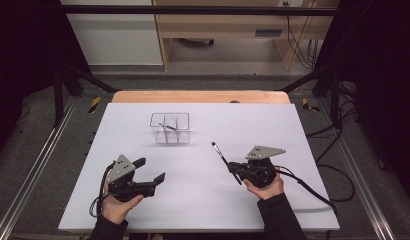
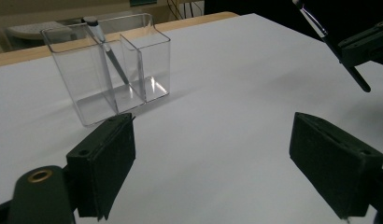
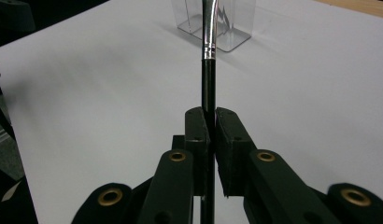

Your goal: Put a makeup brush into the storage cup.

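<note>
Two grippers are mine to steer over a white table. At the left, my left gripper hangs with jaws spread wide and nothing between them, with bare sheet all round it and the table's left edge well clear. Farther back, near the middle, stands a clear divided holder, one brush leaning inside it. To the right, my right gripper is clamped on a black-handled brush, tip angled toward the holder, open surface between them. I can read no writing.

A black-handled brush with silver ferrule, a clear organiser, a white table and black grippers are observed.
</note>
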Motion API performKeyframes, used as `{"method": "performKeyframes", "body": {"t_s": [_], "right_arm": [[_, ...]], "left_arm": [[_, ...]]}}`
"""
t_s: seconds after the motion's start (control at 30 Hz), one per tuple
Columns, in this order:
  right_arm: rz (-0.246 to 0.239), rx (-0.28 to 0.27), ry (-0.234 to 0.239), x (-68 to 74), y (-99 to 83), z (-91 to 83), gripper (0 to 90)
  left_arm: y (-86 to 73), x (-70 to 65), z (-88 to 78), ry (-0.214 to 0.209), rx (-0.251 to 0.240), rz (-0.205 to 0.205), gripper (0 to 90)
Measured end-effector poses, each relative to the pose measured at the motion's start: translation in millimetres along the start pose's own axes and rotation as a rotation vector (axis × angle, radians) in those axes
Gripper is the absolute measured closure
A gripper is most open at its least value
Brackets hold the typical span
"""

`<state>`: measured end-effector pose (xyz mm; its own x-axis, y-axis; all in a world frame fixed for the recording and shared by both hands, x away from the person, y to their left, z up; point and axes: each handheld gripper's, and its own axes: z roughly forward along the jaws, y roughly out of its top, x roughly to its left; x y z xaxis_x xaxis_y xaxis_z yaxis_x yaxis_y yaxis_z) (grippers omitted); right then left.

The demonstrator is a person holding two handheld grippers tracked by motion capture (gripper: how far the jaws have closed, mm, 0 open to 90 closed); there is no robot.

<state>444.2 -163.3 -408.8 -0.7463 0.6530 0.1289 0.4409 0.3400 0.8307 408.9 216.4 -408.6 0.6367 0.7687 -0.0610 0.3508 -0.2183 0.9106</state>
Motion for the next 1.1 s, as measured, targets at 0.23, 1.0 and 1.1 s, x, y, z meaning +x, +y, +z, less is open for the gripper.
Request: {"method": "performKeyframes", "body": {"t_s": [0.23,1.0,1.1], "right_arm": [[0.01,-0.048,0.007,1.3,-1.7,-3.2,84.3],[0.013,-0.087,0.023,6.4,-2.8,-0.9,84.4],[0.008,-0.094,0.025,7.9,-1.9,-0.3,84.3]], "left_arm": [[9.5,-8.3,7.5,-0.02,-0.014,0.009,13.6],[33.3,-29.5,36.6,-0.086,-0.048,0.0,13.5],[36.0,-31.6,38.8,-0.09,-0.057,-0.003,13.5]]}}
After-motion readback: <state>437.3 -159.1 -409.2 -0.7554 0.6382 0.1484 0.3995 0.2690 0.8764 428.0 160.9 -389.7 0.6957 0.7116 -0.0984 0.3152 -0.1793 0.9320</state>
